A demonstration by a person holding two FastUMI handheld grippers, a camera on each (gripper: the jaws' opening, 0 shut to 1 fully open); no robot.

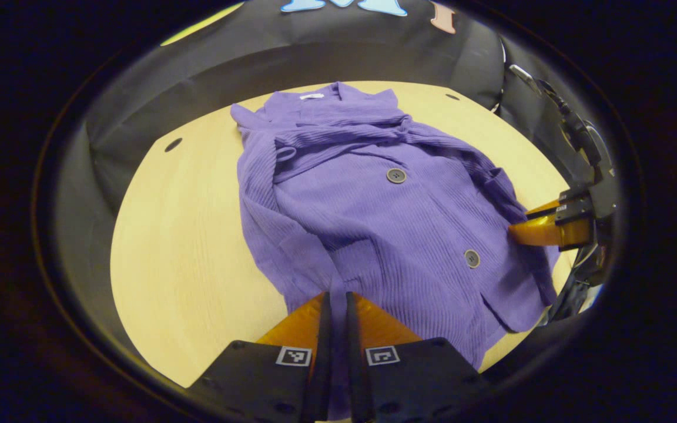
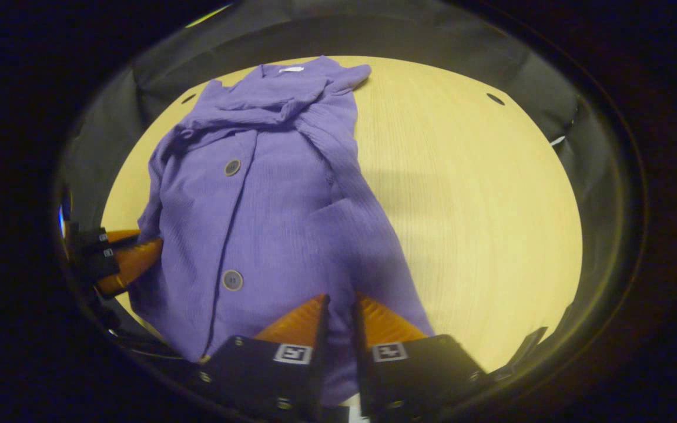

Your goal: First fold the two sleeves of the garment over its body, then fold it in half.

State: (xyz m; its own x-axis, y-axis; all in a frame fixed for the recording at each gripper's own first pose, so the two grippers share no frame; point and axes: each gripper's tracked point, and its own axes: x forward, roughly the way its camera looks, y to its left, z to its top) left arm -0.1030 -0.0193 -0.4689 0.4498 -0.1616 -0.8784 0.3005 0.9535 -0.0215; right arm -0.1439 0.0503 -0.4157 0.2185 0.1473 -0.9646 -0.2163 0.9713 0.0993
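A purple cardigan (image 1: 374, 217) lies on the pale wood tabletop (image 1: 185, 258). Its collar is at the far end, and its bottom edge is near me. Both sleeves are folded in over the chest and lie crossed just below the collar. I can see two round buttons (image 1: 396, 175) down the front, and a small white tag at the neck. My left tongs (image 1: 337, 302) are at the near edge of the cardigan, toward its left corner. The two fingers are almost together, with a thin strip of purple cloth between them, so they are pinching the hem. My right tongs (image 2: 339, 305) are at the near edge too, more toward the right side. Their fingers are close together as well, and purple cloth shows in the thin gap, so they grip the hem there. In the left gripper view, the right tongs (image 1: 541, 226) come in from the right and touch the side of the cardigan. In the right gripper view, the left tongs (image 2: 133, 258) come in from the left and touch the other side. The cardigan is a bit wrinkled and lies a little slanted. Bare tabletop shows on both sides of it. There are small dark holes (image 2: 495, 98) in the tabletop near the far corners.
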